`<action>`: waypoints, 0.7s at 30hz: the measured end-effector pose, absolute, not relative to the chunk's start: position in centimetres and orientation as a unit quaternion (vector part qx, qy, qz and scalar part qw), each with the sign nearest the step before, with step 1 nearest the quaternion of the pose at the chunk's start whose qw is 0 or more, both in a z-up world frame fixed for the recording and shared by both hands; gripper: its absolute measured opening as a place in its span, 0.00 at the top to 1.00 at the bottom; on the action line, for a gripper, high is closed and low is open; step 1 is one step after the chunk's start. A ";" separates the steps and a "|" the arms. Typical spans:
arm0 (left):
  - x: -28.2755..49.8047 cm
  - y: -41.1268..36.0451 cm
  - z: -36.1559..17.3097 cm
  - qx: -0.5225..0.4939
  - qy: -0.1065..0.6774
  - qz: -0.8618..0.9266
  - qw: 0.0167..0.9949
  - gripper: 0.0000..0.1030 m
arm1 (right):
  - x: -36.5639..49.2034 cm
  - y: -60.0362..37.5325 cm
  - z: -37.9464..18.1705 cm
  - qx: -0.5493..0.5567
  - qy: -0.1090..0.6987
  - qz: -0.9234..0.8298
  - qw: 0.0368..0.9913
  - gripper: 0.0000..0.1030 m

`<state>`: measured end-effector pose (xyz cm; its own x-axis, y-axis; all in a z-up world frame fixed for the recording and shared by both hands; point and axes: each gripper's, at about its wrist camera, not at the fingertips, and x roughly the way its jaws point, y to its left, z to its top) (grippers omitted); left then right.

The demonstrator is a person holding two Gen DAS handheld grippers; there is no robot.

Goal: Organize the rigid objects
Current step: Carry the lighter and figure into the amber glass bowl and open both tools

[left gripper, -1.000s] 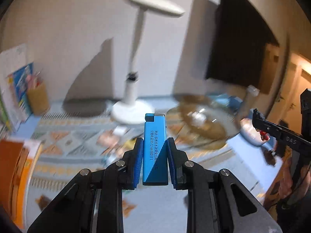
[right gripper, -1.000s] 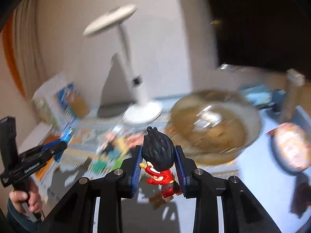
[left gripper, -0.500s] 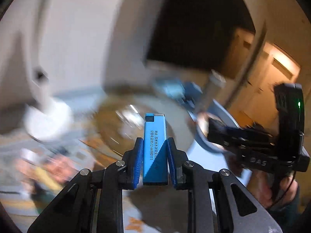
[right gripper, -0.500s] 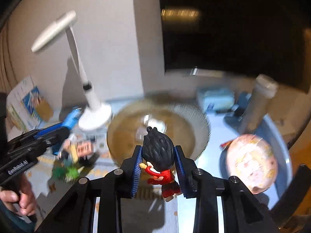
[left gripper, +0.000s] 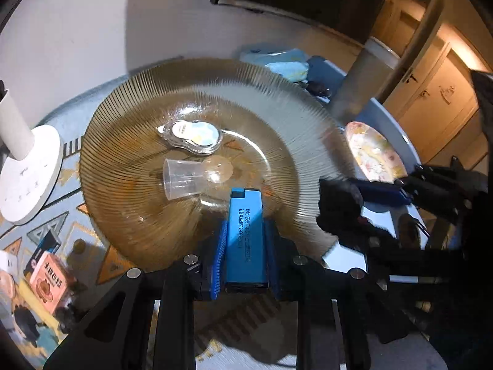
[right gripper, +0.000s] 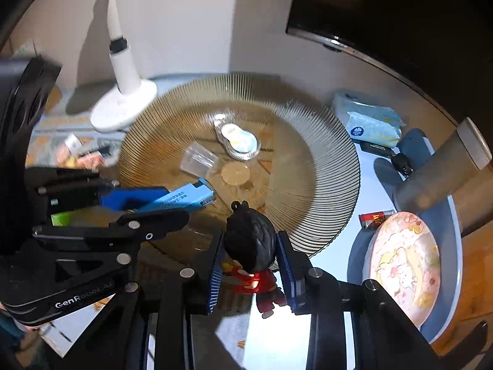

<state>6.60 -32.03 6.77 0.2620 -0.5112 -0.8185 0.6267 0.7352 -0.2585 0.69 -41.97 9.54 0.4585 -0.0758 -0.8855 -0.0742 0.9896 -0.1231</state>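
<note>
Lighter with "0512-" print in left tongs

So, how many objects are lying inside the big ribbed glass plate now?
3: a clear plastic cup on its side, a flat oval packet behind it, and a round coin-like disc beside the cup. Smaller things may be hidden.

Right gripper, pads clamped on a black-haired, red-clothed figurine, above the near rim of a ribbed amber glass plate. At left, the left gripper grips a blue lighter over the same plate. Inside the plate: a clear cup on its side and a blister pack. A white lamp base stands behind; a floral plate lies at right.
</note>
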 end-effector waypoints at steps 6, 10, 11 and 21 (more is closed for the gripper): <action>6.7 -29.2 8.7 0.014 0.471 -0.369 0.801 0.64 | -0.4 -43.3 11.7 -0.053 0.486 -0.024 0.872 0.45; 5.2 -25.3 11.1 0.005 0.441 -0.355 0.825 0.55 | -2.0 -44.3 13.6 -0.016 0.463 -0.027 0.886 0.45; 4.8 -24.5 11.6 0.006 0.432 -0.351 0.830 0.53 | -2.4 -44.3 13.9 -0.010 0.459 -0.025 0.888 0.45; -2.4 -14.2 19.0 0.001 0.329 -0.312 0.892 0.38 | -6.4 -37.0 18.4 -0.018 0.413 0.052 0.909 0.41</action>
<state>-2.39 -14.20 19.01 0.5898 -0.5546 -0.5869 0.5563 0.8059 -0.2024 -6.43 -37.01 18.41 0.6541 0.0800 -0.7522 -0.1093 0.9940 0.0107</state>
